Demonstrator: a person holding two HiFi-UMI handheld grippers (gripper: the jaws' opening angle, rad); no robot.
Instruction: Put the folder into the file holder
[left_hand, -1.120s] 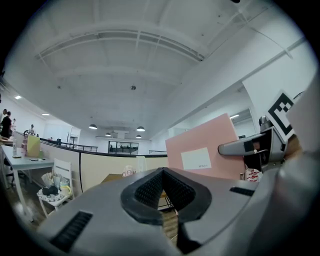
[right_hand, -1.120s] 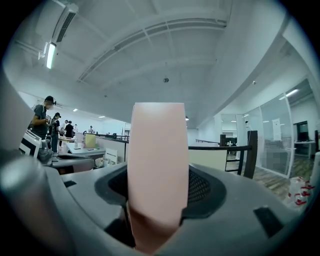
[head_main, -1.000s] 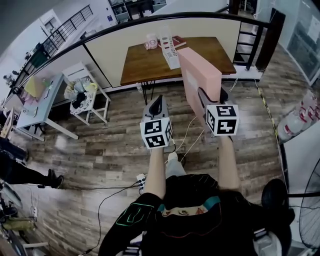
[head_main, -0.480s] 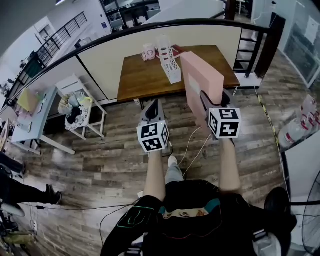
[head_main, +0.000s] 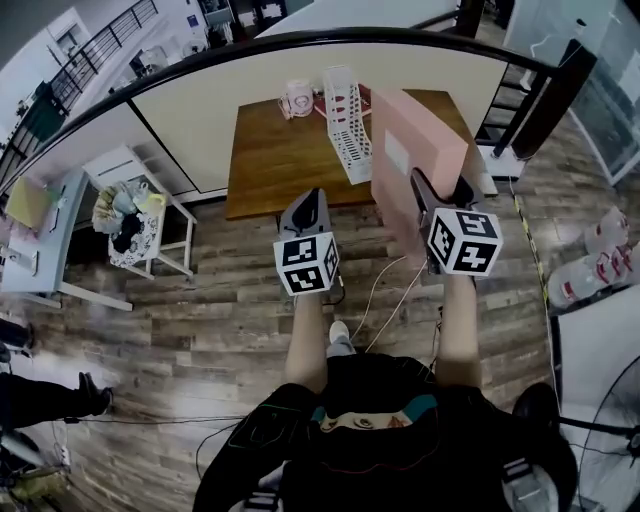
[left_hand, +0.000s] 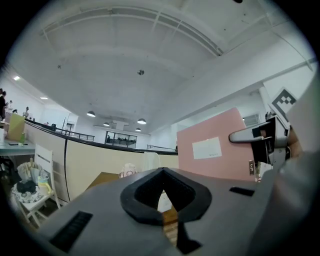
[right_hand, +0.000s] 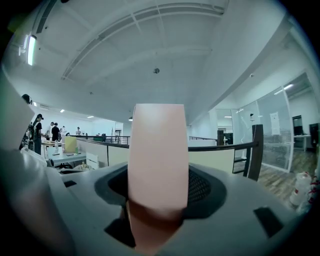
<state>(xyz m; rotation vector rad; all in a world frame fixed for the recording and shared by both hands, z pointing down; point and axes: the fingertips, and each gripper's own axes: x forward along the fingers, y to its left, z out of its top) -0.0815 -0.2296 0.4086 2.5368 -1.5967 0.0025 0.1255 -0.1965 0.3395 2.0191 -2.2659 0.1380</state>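
Floor (head_main: 200, 290): grey-brown wood planks, a pale cable (head_main: 380, 290) lying across them.
Counter (head_main: 280, 150): brown rectangular wooden top, set against a cream half-wall (head_main: 200, 120).
Folder (head_main: 415, 150): pink, flat and rectangular, with a white label on its face. It stands upright on edge in the air over the counter's right side, beside the file holder and outside it.
Right hand-held gripper (head_main: 440, 195): pinching the folder's lower edge.
Left hand-held gripper (head_main: 311, 205): jaws pressed together, nothing between them, at the counter's near edge.
File holder (head_main: 348, 120): white, with slotted walls, standing on the counter.
Mug (head_main: 299, 98): pink and white, on the counter's far edge, left of the file holder.
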